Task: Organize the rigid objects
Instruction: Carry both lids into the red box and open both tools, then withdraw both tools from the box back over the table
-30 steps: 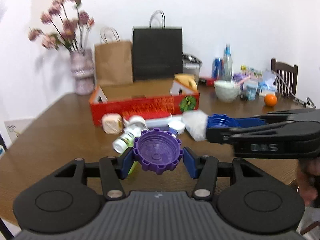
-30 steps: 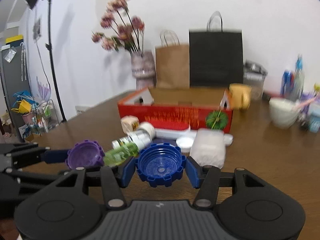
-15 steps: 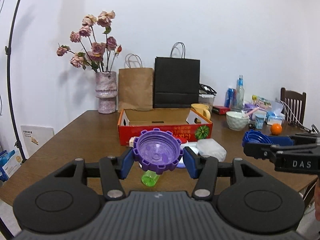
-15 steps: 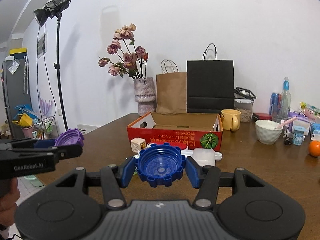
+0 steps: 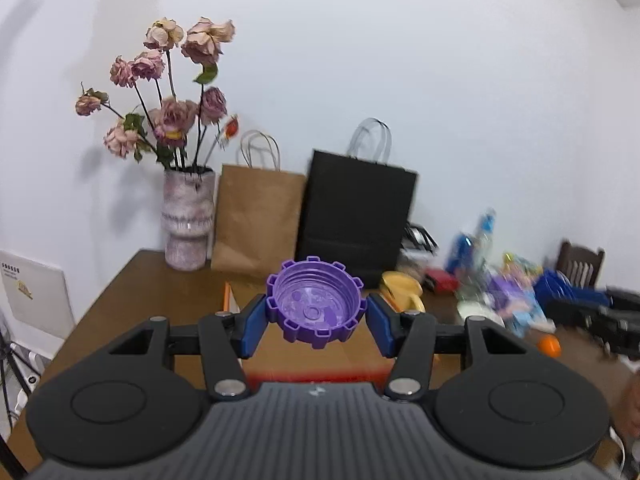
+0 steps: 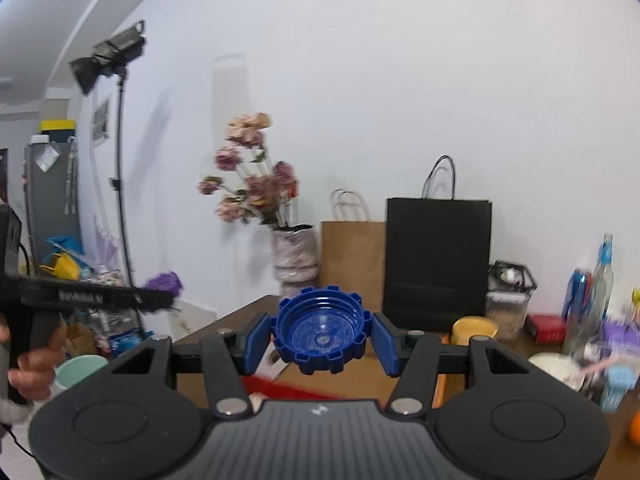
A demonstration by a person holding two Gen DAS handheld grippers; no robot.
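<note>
Gripping a purple cap (image 5: 315,305) between its two blue pads, the left gripper (image 5: 315,322) holds it in the air above the wooden table (image 5: 120,300), open side toward the camera, so the threads inside show. The right gripper (image 6: 322,340) is closed the same way on a blue cap (image 6: 322,330), also raised over the table and facing hollow-side back. Below both tools lies a red cardboard box (image 6: 292,390) (only a blurred strip of its near wall shows under each gripper). Along the far edge of the table stand a vase (image 5: 187,220) of dried pink flowers near the far left corner, then a brown paper bag (image 5: 256,222), then a black paper bag (image 5: 356,216) just beside it. A yellow mug (image 6: 472,330) sits in front of the black bag. Toward the right edge an orange (image 5: 549,345) rests among blurred bottles and packets.
</note>
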